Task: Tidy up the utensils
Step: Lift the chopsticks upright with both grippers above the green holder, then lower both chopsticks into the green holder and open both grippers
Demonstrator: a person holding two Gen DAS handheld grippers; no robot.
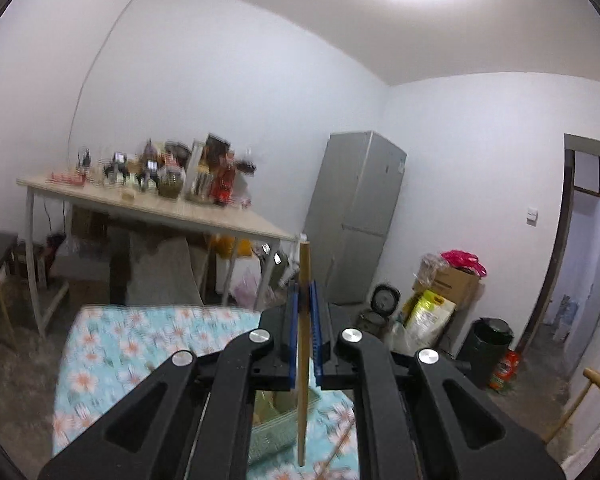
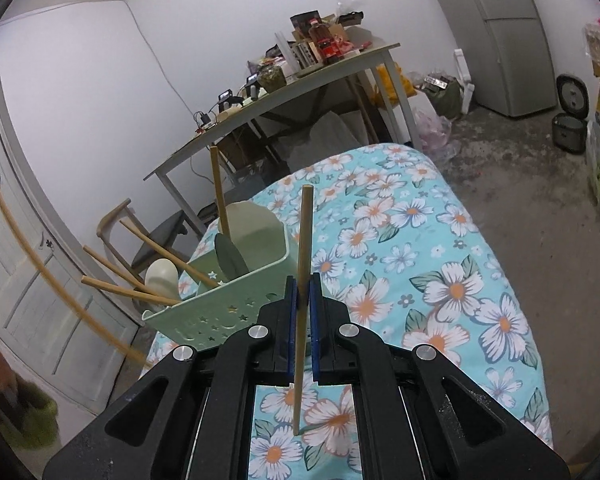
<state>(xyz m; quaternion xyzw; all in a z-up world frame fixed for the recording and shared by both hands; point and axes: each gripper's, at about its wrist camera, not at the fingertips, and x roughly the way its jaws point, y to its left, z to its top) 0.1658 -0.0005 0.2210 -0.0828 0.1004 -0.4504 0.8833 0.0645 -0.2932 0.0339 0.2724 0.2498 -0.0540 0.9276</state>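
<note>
My left gripper is shut on an upright wooden utensil handle, held above the flowered table. Below it a pale green basket shows between the arms. My right gripper is shut on another wooden utensil handle, upright, just right of the pale green basket. The basket holds several wooden-handled utensils, among them a green spatula and a cream spoon. The gripped utensils' heads are hidden.
The basket sits at the left edge of the flowered tablecloth. A cluttered long table, a wooden chair, a grey fridge, a rice cooker and boxes stand around the room.
</note>
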